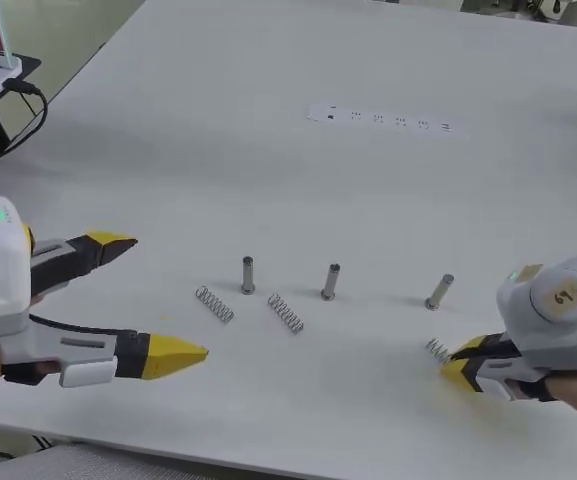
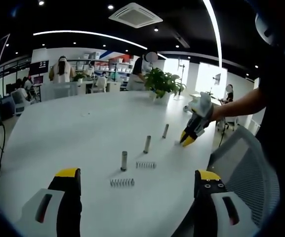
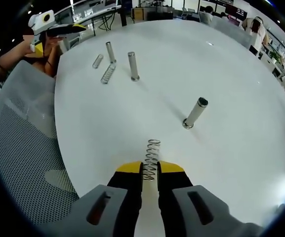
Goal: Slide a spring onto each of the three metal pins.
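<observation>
Pinching one thin silvery spring (image 3: 152, 153) by its near end, your right gripper (image 3: 150, 174) hides those coils; the rest juts out over the surface (image 3: 241, 98) close by an upright pin (image 3: 195, 112). Your left gripper (image 1: 168, 296) hangs spread and empty

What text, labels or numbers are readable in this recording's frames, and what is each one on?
On the body of the right tongs, which hold a spring, a round sticker: two marks, possibly digits, too blurred to read.
On the table, a row of small printed marks: too small to read.
Nothing else legible in any view.
</observation>
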The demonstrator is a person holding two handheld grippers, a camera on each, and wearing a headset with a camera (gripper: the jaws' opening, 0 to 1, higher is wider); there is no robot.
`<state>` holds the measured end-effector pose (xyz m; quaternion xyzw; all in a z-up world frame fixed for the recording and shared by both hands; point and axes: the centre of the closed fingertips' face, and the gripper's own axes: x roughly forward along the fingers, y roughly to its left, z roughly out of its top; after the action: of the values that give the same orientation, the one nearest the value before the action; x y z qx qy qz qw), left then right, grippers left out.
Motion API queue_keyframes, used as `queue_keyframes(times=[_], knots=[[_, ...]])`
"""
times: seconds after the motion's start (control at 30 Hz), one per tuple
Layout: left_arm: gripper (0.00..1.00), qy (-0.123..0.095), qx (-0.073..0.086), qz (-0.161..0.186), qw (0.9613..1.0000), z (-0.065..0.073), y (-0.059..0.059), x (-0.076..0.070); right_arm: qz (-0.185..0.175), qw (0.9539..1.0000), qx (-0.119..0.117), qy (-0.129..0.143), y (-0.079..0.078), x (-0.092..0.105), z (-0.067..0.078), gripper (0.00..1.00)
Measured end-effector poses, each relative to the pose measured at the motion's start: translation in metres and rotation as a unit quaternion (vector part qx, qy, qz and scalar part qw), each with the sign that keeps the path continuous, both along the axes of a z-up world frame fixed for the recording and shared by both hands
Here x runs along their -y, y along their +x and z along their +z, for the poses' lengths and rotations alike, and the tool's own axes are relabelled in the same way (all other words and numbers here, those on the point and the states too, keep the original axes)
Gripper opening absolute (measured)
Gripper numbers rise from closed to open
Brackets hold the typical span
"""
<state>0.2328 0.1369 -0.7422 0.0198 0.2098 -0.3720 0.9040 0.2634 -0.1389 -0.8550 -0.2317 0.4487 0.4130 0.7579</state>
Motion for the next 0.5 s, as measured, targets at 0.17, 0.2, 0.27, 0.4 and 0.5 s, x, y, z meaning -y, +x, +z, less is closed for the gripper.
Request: queue_keyframes(times=[0.17, 0.2, 0.27, 0.4, 0.5], knots=[[0.92, 0.001, 0.001, -0.002, 1.0, 0.0, 0.0, 0.001, 0.0, 1.0, 0.006, 0.007, 0.001, -0.003, 0.006, 0.09], [0.92, 0.001, 0.001, -0.002, 1.0, 0.0, -0.001, 0.001, 0.0, 0.9999, 0.008, 0.009, 0.002, -0.003, 0.008, 0.09], [0.92, 0.002, 0.0, -0.003, 1.0, -0.001, -0.001, 0.002, -0.001, 0.9999, 0.01, 0.008, 0.003, -0.003, 0.008, 0.08], [0.92, 0.002, 0.001, -0.005, 1.0, 0.0, 0.0, 0.003, -0.004, 0.9999, 0.008, 0.006, 0.003, 0.0, 0.008, 0.08], [0.92, 0.001, 0.004, -0.005, 1.0, 0.002, 0.0, 0.003, -0.004, 0.9999, 0.012, 0.008, 0.001, -0.001, 0.011, 0.08]])
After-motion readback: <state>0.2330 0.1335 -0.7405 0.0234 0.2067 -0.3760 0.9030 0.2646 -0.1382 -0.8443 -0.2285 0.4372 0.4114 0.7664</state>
